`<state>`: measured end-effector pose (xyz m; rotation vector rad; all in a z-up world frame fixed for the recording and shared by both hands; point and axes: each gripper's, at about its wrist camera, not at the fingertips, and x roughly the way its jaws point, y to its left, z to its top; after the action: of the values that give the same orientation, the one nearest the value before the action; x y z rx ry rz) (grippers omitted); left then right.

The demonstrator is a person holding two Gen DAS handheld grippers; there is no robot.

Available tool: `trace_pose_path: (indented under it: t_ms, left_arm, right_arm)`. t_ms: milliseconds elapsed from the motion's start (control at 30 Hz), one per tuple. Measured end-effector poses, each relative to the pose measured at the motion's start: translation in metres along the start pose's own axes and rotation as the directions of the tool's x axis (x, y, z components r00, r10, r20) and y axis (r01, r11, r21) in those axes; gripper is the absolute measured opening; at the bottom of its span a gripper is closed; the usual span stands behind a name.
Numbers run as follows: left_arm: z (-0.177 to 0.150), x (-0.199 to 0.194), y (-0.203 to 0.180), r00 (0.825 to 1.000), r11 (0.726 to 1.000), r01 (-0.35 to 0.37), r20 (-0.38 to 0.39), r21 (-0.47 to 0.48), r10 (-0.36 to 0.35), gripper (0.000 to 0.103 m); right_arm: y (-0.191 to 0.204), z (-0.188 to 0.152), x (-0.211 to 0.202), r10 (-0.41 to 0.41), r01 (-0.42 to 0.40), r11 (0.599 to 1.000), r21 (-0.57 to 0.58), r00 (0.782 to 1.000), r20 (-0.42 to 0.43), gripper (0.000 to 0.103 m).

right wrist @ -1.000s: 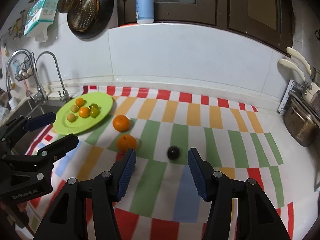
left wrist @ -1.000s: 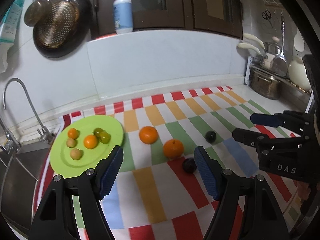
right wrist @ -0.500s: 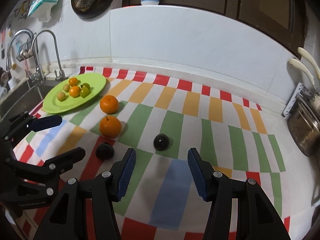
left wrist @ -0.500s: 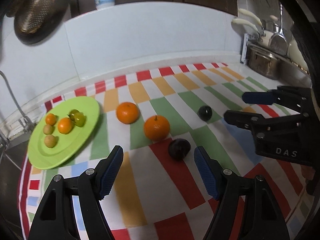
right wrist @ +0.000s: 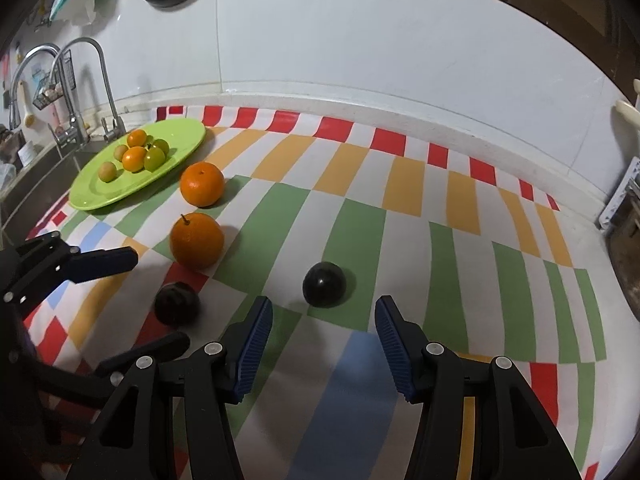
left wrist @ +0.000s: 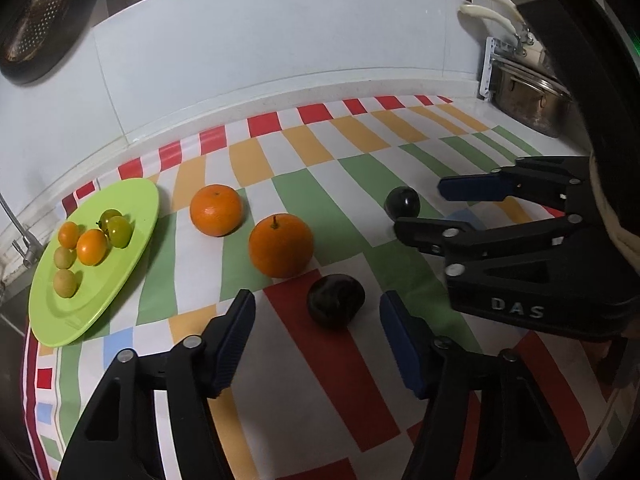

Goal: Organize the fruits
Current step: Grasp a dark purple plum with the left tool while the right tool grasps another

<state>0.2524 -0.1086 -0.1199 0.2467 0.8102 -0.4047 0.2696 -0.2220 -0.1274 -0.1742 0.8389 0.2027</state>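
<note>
Two oranges (left wrist: pixel 281 245) (left wrist: pixel 216 210) and two dark plums lie on the checked cloth. A green plate (left wrist: pixel 60 316) at the left holds several small orange and green fruits. My left gripper (left wrist: pixel 316 324) is open, its jaws on either side of the near plum (left wrist: pixel 335 300), not touching it. My right gripper (right wrist: pixel 322 338) is open just short of the far plum (right wrist: pixel 324 283). The right gripper also shows in the left wrist view (left wrist: pixel 418 210), beside that plum (left wrist: pixel 402 203). The left gripper shows in the right wrist view (right wrist: pixel 158 300) around the near plum (right wrist: pixel 177 303).
A sink with taps (right wrist: pixel 86 88) lies beyond the plate at the left. A steel pot (left wrist: pixel 528 96) and a rack stand at the right. The white backsplash (left wrist: pixel 280 40) runs along the back of the counter. A pan (left wrist: pixel 36 32) hangs on the wall.
Both grippers have moved forward and down toward the cloth. The near plum now sits between the left jaws and the far plum just ahead of the right jaws. Both stayed open.
</note>
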Motion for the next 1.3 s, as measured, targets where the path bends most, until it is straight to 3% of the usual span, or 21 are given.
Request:
trace_pose_path:
  t_ms: [133, 300, 433, 800, 1300]
  left_arm:
    - [0.003, 0.008, -0.001, 0.999, 1.000, 0.023, -0.025, -0.009, -0.023, 0.043]
    - [0.004, 0.014, 0.002, 0.997, 0.998, 0.056, -0.047, -0.036, -0.057, 0.030]
    - [0.004, 0.011, 0.005, 0.998, 0.997, 0.050, -0.036, -0.056, -0.052, 0.030]
    - [0.006, -0.015, 0.020, 0.999, 0.993, 0.033, 0.009, -0.112, -0.032, 0.030]
    - [0.001, -0.075, 0.044, 0.995, 0.988, 0.010, 0.100, -0.155, 0.006, 0.030]
  right_arm:
    - [-0.001, 0.004, 0.010, 0.007, -0.007, 1.000, 0.005, 1.000, -0.015, 0.046]
    - [-0.003, 0.006, 0.019, 0.016, -0.016, 1.000, 0.020, 0.999, -0.038, 0.035]
    - [-0.003, 0.005, 0.020, 0.017, -0.016, 0.999, 0.032, 0.999, -0.036, 0.027]
    - [0.002, 0.000, -0.007, 0.029, -0.030, 0.997, 0.065, 0.999, 0.015, 0.027]
    - [0.038, 0.013, -0.068, 0.057, -0.065, 0.997, 0.046, 0.988, 0.142, 0.027]
